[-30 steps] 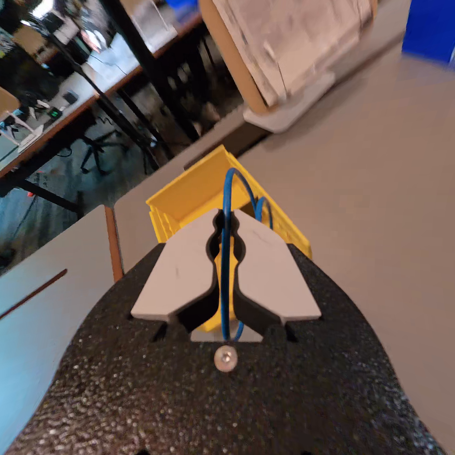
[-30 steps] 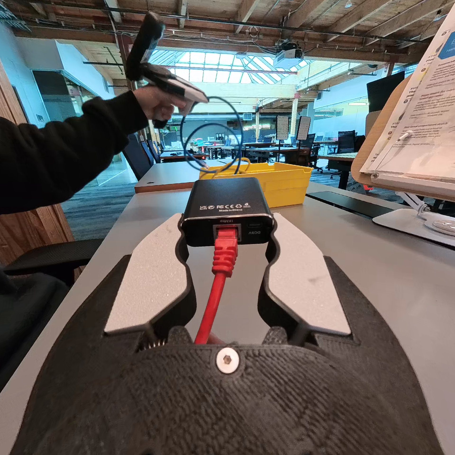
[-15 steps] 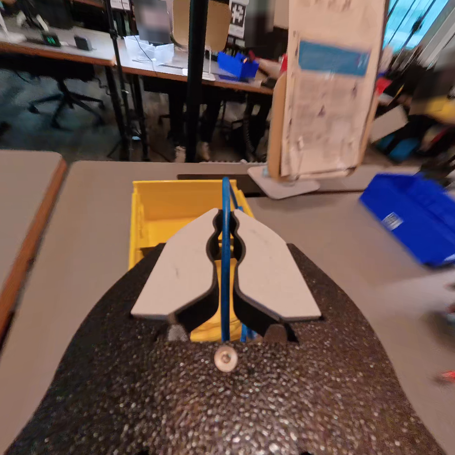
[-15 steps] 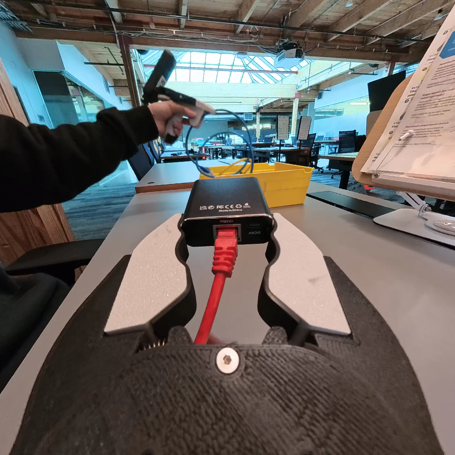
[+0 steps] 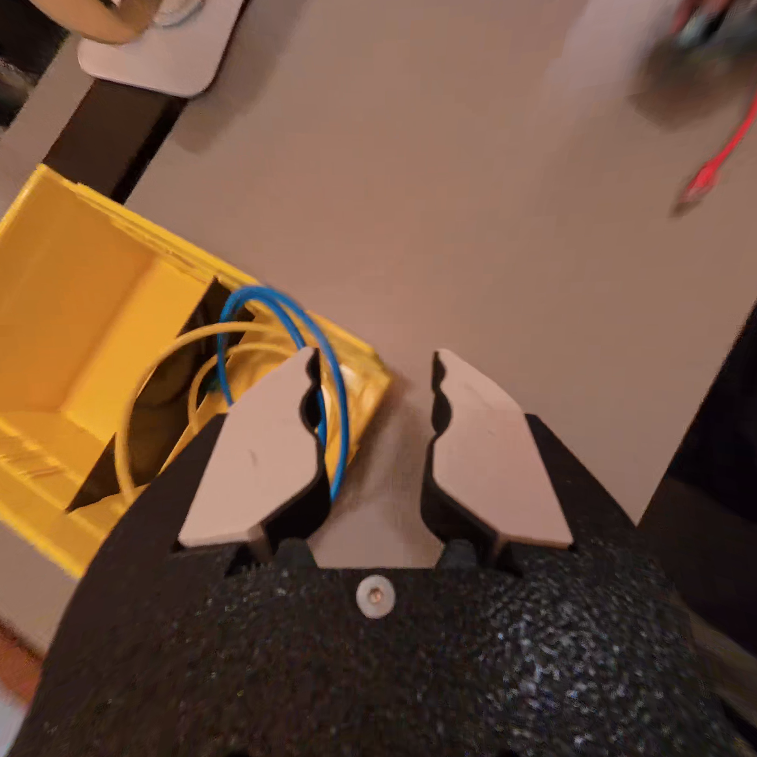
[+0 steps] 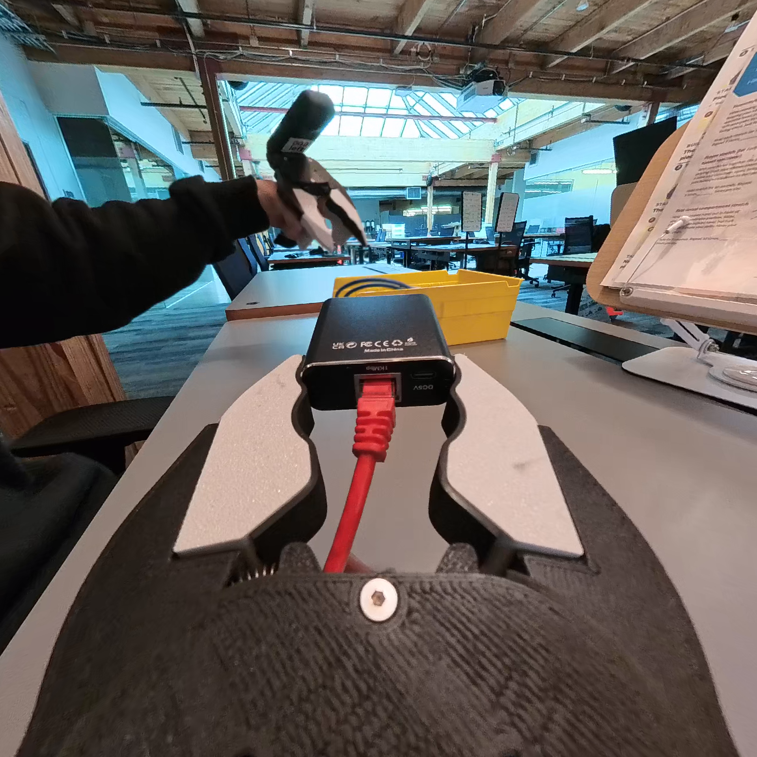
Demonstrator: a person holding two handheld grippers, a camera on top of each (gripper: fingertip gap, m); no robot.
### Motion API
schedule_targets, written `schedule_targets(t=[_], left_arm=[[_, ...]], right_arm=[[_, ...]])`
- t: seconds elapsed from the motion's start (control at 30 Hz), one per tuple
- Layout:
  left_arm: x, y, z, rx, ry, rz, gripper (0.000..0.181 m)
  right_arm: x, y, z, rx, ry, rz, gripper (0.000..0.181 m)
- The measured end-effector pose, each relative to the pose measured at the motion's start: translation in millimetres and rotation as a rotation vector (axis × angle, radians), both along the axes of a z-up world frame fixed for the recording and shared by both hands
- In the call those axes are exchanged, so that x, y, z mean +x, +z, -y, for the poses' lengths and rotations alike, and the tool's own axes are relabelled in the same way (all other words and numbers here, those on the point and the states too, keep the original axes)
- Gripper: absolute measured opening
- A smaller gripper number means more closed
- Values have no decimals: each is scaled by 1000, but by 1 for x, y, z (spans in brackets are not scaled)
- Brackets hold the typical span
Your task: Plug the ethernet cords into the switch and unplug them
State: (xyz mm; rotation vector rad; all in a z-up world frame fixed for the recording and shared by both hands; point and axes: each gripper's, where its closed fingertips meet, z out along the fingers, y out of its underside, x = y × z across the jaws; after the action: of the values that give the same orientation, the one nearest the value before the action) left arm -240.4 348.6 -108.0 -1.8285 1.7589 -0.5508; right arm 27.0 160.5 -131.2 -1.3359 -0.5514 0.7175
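My right gripper (image 6: 379,360) is shut on a black switch (image 6: 377,327) that rests on the grey table. A red ethernet cord (image 6: 370,426) is plugged into the port facing me. My left gripper (image 5: 375,356) is open and empty, held in the air above the corner of a yellow bin (image 5: 82,286). It also shows in the right wrist view (image 6: 327,217). A coiled blue ethernet cord (image 5: 340,393) lies loose in the bin beside my left finger, over a yellow cord (image 5: 164,356). The blue coil also shows in the right wrist view (image 6: 368,284).
The yellow bin (image 6: 471,303) stands behind the switch. A wooden stand with papers (image 6: 696,205) is at the right; its white base (image 5: 164,61) is at the table's far edge. The red cord's free plug (image 5: 702,184) lies on the table. A person's black sleeve (image 6: 123,254) reaches across.
My left gripper opened and let go of the blue cord, which dropped into the yellow bin. It also tilted downward. My right gripper and the switch have not moved.
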Motion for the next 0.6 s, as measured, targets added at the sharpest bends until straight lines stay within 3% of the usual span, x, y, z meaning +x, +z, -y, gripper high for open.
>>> schedule_targets(t=[0.07,0.13,0.17,0.23,0.33,0.47,0.53,0.6], left_arm=[[12,18,-16,3,56,145,56],[16,28,-51,137,148,240,54],[10,25,-77,260,228,201,53],[-12,0,-122,473,320,-63,54],[-26,-35,-158,676,266,-401,55],[-12,-74,-173,650,195,-489,46],[-9,-82,-175,630,203,-493,14],[-10,-78,-174,642,189,-497,9]], right_arm=[[0,0,0,-3,1,-3,62],[0,0,0,-4,1,-1,62],[0,0,0,-4,4,2,62],[-1,-1,0,-5,4,5,62],[-1,-1,0,-3,5,7,62],[-1,-1,0,-9,11,0,62],[-1,0,1,2,11,5,62],[-2,-1,1,0,18,7,62]])
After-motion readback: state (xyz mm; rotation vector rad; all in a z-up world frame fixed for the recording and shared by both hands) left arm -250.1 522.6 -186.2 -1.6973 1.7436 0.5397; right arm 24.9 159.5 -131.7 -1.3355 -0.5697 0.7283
